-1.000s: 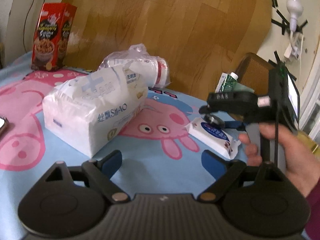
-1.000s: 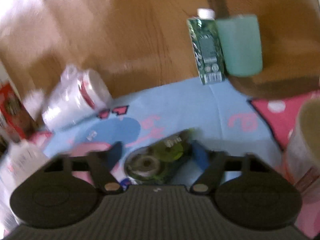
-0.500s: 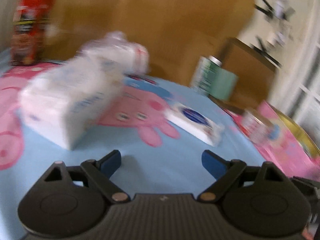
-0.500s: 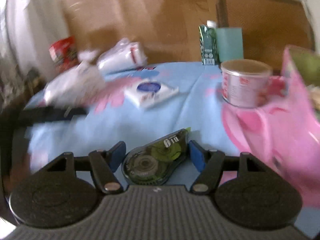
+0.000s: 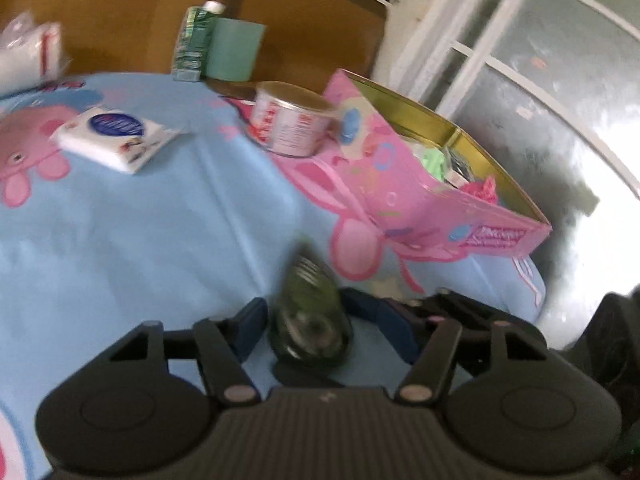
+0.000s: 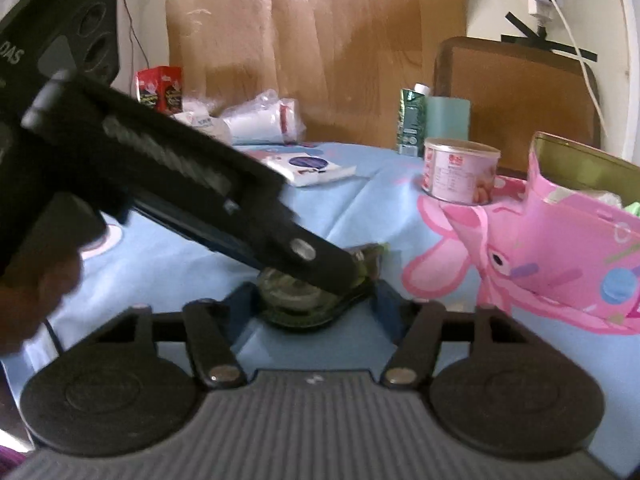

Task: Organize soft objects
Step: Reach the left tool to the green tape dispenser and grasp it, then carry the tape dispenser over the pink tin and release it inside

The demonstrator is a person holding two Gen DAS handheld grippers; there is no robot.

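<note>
A green correction tape dispenser (image 6: pixel 316 296) sits between the fingers of my right gripper (image 6: pixel 316 300), which is shut on it low over the blue tablecloth. My left gripper (image 5: pixel 320 320) reaches in from the left and its open fingers straddle the same dispenser (image 5: pixel 310 312); it crosses the right wrist view as a black bar (image 6: pixel 180 184). A flat white wipes pack (image 5: pixel 114 138) lies on the cloth; it also shows in the right wrist view (image 6: pixel 310 168). A pink open box (image 5: pixel 432 184) with a gold inside stands at the right and holds small soft items.
A pink-labelled tin (image 5: pixel 292 120) stands beside the box. A green carton (image 5: pixel 194 46) and teal cup (image 5: pixel 234 50) stand at the table's back edge. A bagged white roll (image 6: pixel 260 120) and a red snack box (image 6: pixel 158 88) are far left. The table edge (image 5: pixel 536 292) drops off right.
My left gripper swung right, away from the big tissue pack, and now brackets the dispenser held by my right gripper. The right gripper pulled back and lowered toward the cloth.
</note>
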